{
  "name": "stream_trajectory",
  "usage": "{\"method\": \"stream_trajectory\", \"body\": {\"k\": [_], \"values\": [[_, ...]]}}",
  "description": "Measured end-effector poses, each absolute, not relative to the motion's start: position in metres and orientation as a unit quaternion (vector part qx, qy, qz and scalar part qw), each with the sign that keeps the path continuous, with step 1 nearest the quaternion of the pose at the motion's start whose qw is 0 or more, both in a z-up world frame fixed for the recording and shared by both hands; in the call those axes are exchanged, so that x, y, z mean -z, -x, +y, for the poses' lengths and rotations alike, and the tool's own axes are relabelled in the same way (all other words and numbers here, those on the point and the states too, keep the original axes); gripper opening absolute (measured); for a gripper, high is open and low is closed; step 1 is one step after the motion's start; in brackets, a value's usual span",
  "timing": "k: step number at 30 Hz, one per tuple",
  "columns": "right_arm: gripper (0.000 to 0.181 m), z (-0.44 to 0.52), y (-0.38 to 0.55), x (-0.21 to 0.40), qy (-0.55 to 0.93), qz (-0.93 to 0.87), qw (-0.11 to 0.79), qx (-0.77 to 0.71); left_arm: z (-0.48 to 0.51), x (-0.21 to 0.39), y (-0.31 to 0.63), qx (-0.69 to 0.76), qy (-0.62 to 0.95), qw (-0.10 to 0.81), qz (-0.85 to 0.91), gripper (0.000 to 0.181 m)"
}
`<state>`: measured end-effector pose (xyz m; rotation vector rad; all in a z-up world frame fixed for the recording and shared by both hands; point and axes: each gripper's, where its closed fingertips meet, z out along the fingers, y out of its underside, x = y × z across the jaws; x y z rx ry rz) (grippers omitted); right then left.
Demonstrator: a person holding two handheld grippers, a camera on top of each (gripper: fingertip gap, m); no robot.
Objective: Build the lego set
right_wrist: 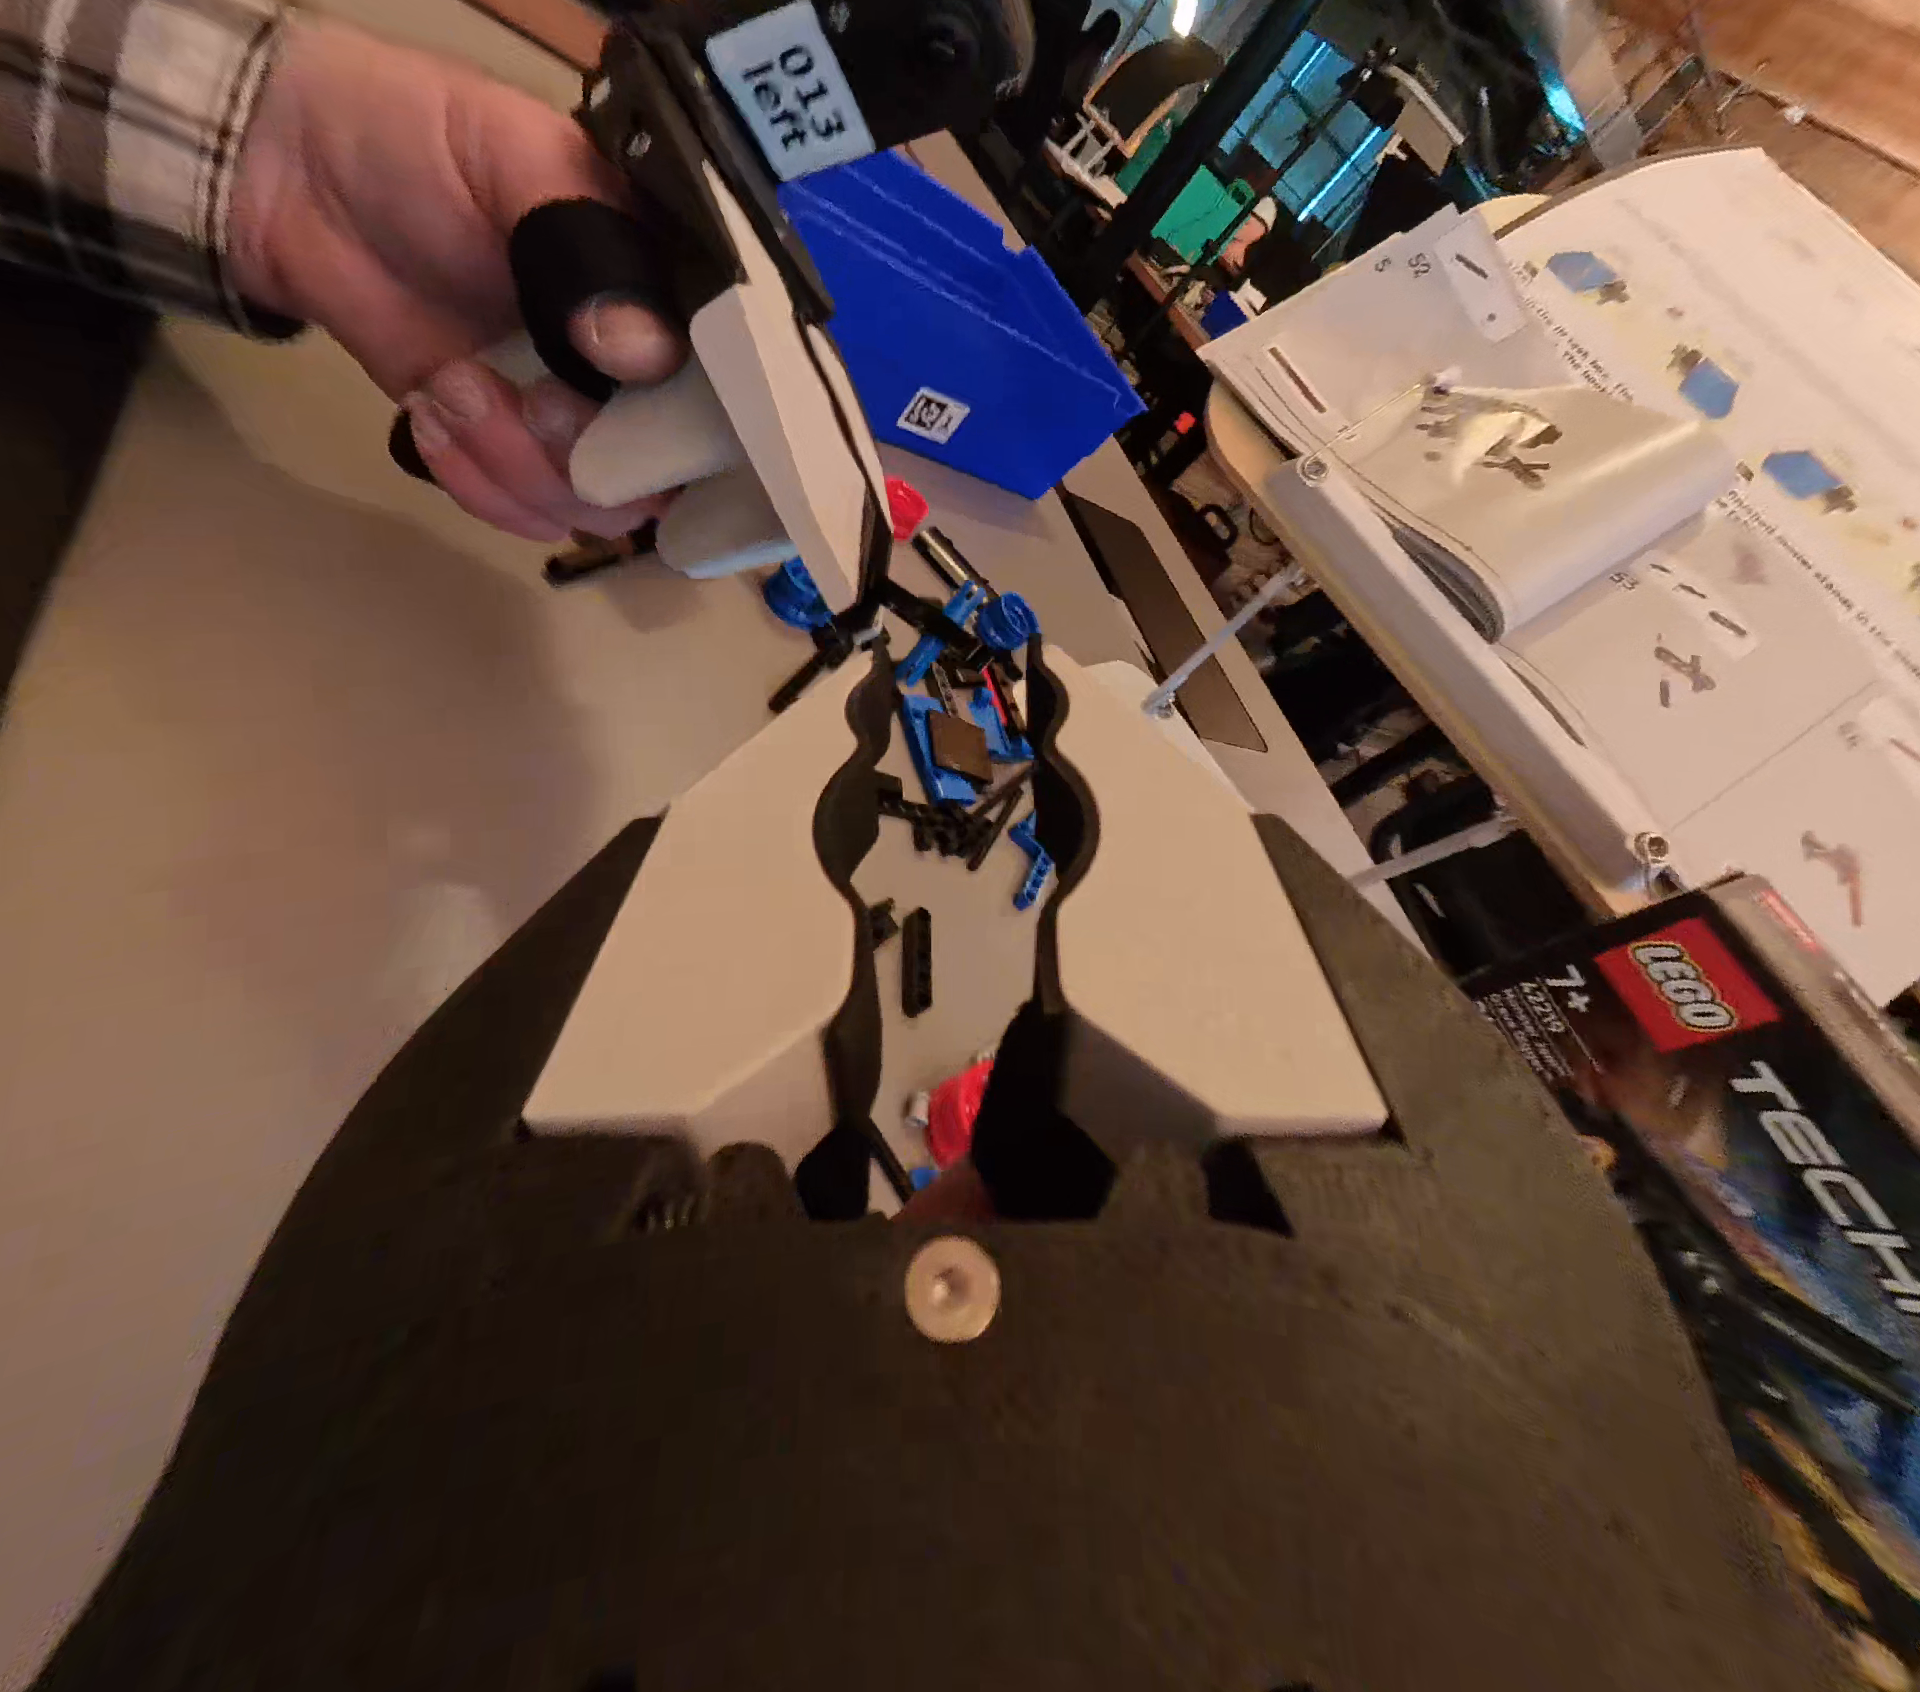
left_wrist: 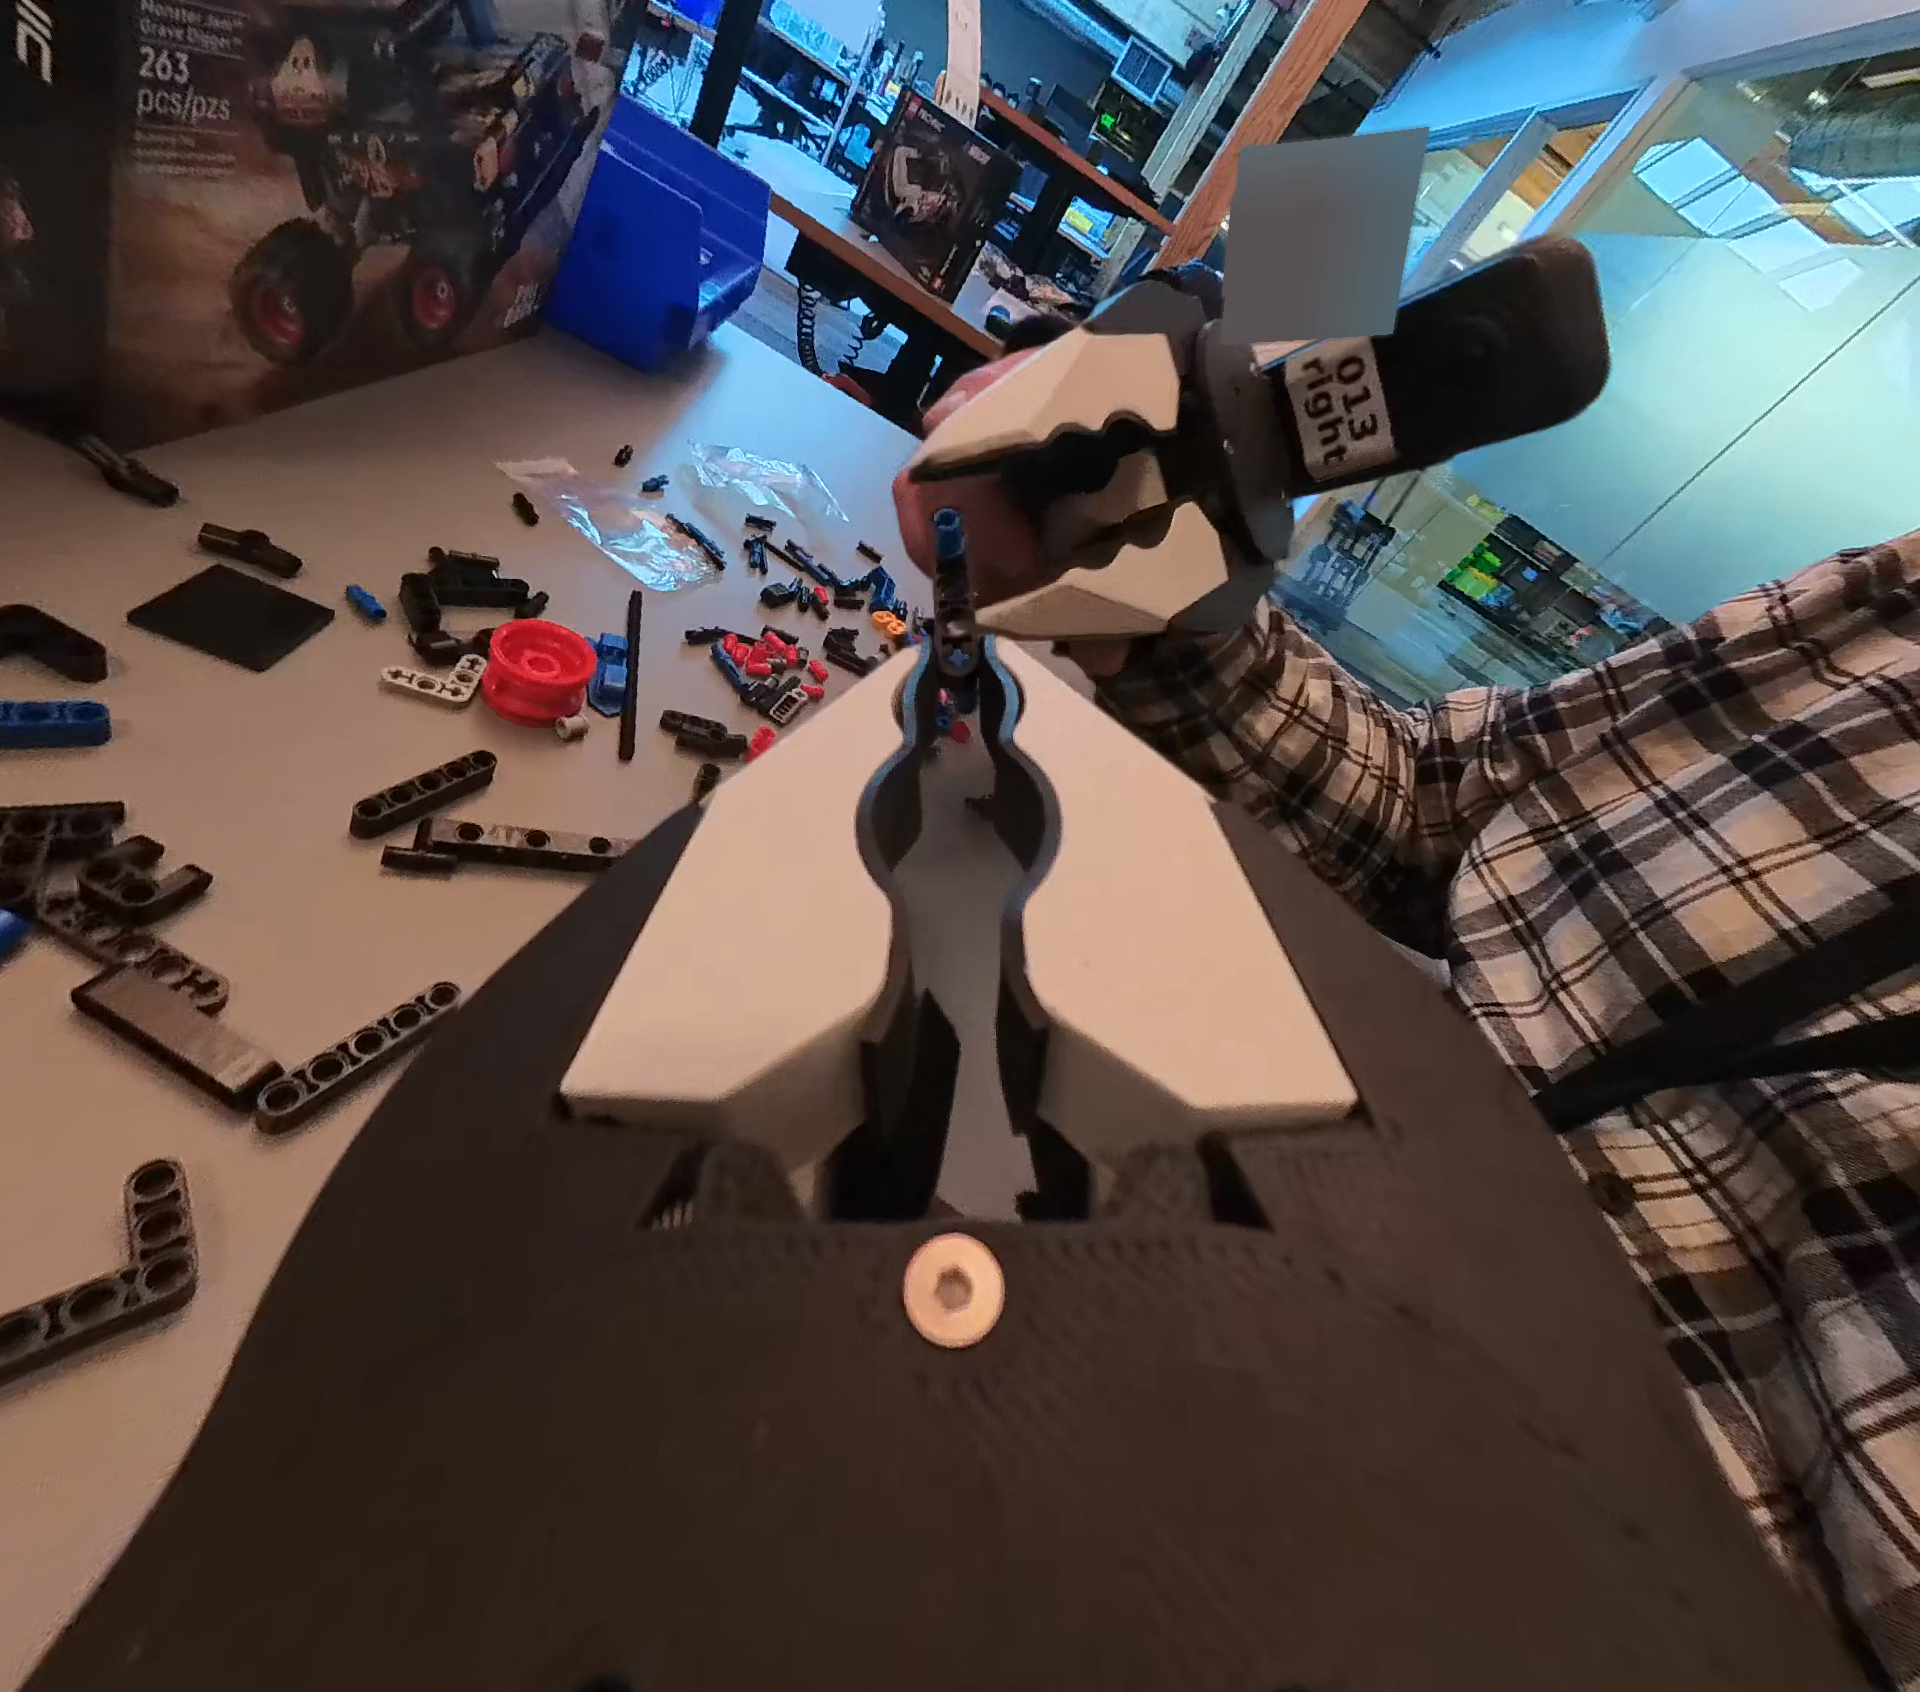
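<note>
The left gripper [left_wrist: 951,655], seen along its own fingers in the left wrist view, is clamped on a small black and blue lego piece [left_wrist: 948,593] that stands out past the fingertips toward 12 o'clock, lifted above the table [left_wrist: 312,873]. The right gripper [left_wrist: 961,546] faces it from 2 o'clock with its fingers spread apart on either side of the piece and nothing between them. Loose parts lie scattered across the table from 9 to 11 o'clock of the held piece, among them a red wheel hub [left_wrist: 540,669], black beams [left_wrist: 421,793] and clear bags [left_wrist: 623,515], with the set's box [left_wrist: 312,84] standing at 10 o'clock. The piece is judged light, rigid and smooth, small enough to twist or slip if pinched off-centre; the free upper end with the blue pin is the likeliest place for the second hold. The lower part of the piece is hidden between the left fingertips, so its full shape cannot be read. The right wrist view is blurred and tilted; there the held piece is only a dark sliver, and the open booklet [right_wrist: 1558,499] at 2 o'clock is too soft to follow.
</note>
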<state>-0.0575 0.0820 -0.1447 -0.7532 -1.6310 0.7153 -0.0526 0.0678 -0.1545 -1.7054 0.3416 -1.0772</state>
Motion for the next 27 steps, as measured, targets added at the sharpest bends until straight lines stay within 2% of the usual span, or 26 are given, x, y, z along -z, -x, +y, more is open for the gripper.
{"method": "stream_trajectory", "body": {"k": [3, 15, 18, 23, 27], "values": [[0.016, 0.0806, 0.059, 0.1489, 0.305, -0.705, 0.578, -0.275, 0.0668, 0.1578, 0.0505, 0.458, 0.715, 0.509, 0.143, 0.004], [0.013, 0.0825, 0.0564, 0.1523, 0.3, -0.717, 0.576, -0.253, 0.0663, 0.1542, 0.0524, 0.469, 0.707, 0.512, 0.136, 0.004], [0.021, 0.0816, 0.0576, 0.1512, 0.293, -0.716, 0.584, -0.244, 0.0656, 0.154, 0.053, 0.47, 0.707, 0.511, 0.136, 0.004], [0.023, 0.0819, 0.0584, 0.1505, 0.281, -0.717, 0.597, -0.224, 0.0648, 0.1576, 0.0501, 0.472, 0.712, 0.501, 0.139, 0.004], [0.015, 0.08, 0.0578, 0.1521, 0.276, -0.723, 0.594, -0.22, 0.0643, 0.1582, 0.0503, 0.474, 0.713, 0.499, 0.138, 0.004]]}}
